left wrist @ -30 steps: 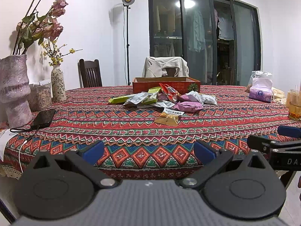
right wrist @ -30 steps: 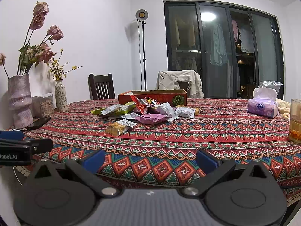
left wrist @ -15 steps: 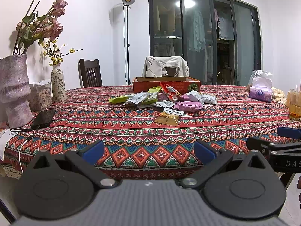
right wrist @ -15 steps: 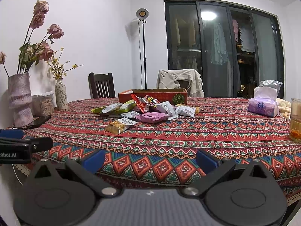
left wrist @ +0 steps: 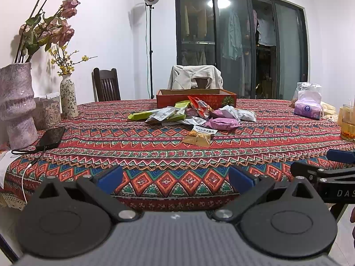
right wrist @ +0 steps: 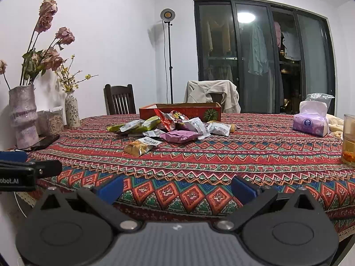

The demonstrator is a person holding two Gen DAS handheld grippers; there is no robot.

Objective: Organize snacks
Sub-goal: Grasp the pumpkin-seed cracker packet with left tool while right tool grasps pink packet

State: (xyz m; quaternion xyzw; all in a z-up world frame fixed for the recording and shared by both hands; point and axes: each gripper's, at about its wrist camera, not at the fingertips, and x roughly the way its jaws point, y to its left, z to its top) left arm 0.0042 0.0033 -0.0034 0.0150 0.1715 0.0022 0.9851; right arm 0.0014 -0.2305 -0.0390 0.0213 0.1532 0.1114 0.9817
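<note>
Patterned tablecloth [left wrist: 155, 153], snack packets [left wrist: 190, 117], gripper lettering "obot.AI", "DAS"

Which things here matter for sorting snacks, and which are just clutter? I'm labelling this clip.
For the job: snack packets, red cardboard box, left gripper and right gripper, both open.

Lying about: phone, vases, tissue pack, glass.
</note>
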